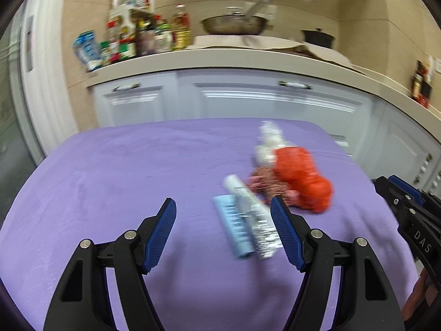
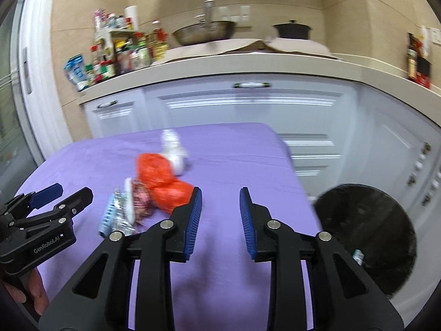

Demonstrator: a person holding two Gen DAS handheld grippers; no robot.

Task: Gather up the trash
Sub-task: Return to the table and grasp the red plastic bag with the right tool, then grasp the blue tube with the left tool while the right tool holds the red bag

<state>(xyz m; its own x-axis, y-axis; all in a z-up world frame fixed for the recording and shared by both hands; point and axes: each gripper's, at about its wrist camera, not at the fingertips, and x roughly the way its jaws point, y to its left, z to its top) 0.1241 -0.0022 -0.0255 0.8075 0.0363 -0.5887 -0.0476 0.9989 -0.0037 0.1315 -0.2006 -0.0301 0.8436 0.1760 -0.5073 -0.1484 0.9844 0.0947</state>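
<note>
Two grippers hover over the purple surface (image 1: 124,165), both empty. Left gripper (image 1: 223,215) has its fingers spread wide, with a pale blue packet (image 1: 233,226) and a silver wrapper (image 1: 253,218) lying just ahead between them. Beyond sit an orange bag (image 1: 303,179), a reddish wrapper (image 1: 264,183) and white crumpled paper (image 1: 268,143), all clustered. Right gripper (image 2: 220,207) is partly parted, clear of the pile, and a black bin (image 2: 369,237) stands beside the surface's right edge.
</note>
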